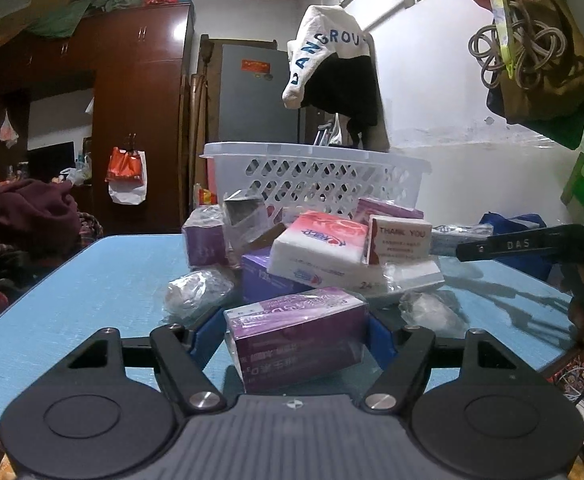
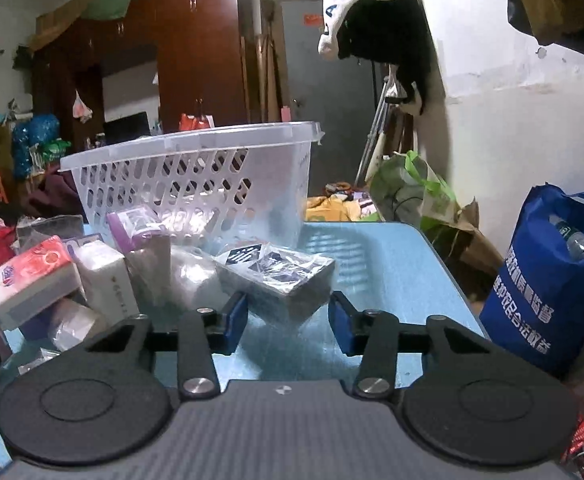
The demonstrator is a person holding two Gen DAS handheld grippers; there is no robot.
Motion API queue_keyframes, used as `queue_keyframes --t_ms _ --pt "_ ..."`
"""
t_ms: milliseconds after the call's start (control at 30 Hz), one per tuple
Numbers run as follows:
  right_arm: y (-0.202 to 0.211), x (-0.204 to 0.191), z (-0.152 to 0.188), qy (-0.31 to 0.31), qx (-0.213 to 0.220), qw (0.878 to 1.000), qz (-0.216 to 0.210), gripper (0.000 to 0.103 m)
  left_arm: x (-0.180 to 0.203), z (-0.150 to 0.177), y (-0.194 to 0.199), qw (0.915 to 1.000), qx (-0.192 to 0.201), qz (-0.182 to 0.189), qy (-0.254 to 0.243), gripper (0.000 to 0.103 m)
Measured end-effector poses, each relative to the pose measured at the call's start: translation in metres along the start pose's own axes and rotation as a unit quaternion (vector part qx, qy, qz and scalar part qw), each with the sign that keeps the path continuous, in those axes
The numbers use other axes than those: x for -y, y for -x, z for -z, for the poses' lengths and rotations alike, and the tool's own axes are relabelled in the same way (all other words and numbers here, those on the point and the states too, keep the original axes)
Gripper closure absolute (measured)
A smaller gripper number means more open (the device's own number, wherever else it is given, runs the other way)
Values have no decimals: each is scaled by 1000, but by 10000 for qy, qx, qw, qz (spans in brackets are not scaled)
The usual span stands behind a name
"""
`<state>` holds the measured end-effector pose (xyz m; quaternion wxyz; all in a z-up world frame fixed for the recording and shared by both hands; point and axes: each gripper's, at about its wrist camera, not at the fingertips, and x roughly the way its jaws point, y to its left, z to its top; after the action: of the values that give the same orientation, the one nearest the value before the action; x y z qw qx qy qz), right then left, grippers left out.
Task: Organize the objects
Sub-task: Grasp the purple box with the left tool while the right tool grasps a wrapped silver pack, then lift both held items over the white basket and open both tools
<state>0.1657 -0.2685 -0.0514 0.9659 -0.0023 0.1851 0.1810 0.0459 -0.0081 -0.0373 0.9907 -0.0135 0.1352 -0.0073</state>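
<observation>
A pile of small packs lies on the blue table [image 1: 92,280] in front of a white slotted basket [image 1: 315,176]. My left gripper [image 1: 295,336] is shut on a purple box [image 1: 295,340], its blue pads against both ends. In the right wrist view my right gripper [image 2: 288,320] is open around the near end of a dark plastic-wrapped pack [image 2: 280,276], pads apart from it. The basket [image 2: 196,176] stands just behind that pack. A pink-and-white tissue pack [image 1: 315,248] and a "THANK YOU" box [image 1: 399,240] lie mid-pile.
A blue shopping bag [image 2: 547,300] stands off the table's right edge. Clothes and bags hang on the white wall [image 1: 443,92]. A brown wardrobe [image 1: 132,92] stands behind on the left. The right gripper's black arm [image 1: 523,244] reaches in at the right.
</observation>
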Motion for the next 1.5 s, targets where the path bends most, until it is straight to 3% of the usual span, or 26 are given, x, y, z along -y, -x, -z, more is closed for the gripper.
queue_keyframes --t_ms 367,1033,1133,1267,1367,1500 --pt "16 -1 4 1 701 9975 -84 56 -13 -4 4 9998 176 -44 125 27" --pt "35 -6 3 -140 1326 9910 -82 56 -20 -24 11 9982 575 -159 79 27" --pt "37 -11 -8 -156 1410 9897 -185 56 -25 -47 7 9971 724 -6 248 27" --pt "31 -21 -41 -120 1531 9876 -325 56 -32 -107 -15 9946 953 162 373 27" --pt "12 -29 -76 -14 1462 9883 -440 56 -32 -150 -53 9956 844 276 284 27" --pt "-27 -40 -115 127 1213 9918 -377 56 -35 -186 -116 9980 366 406 317 27"
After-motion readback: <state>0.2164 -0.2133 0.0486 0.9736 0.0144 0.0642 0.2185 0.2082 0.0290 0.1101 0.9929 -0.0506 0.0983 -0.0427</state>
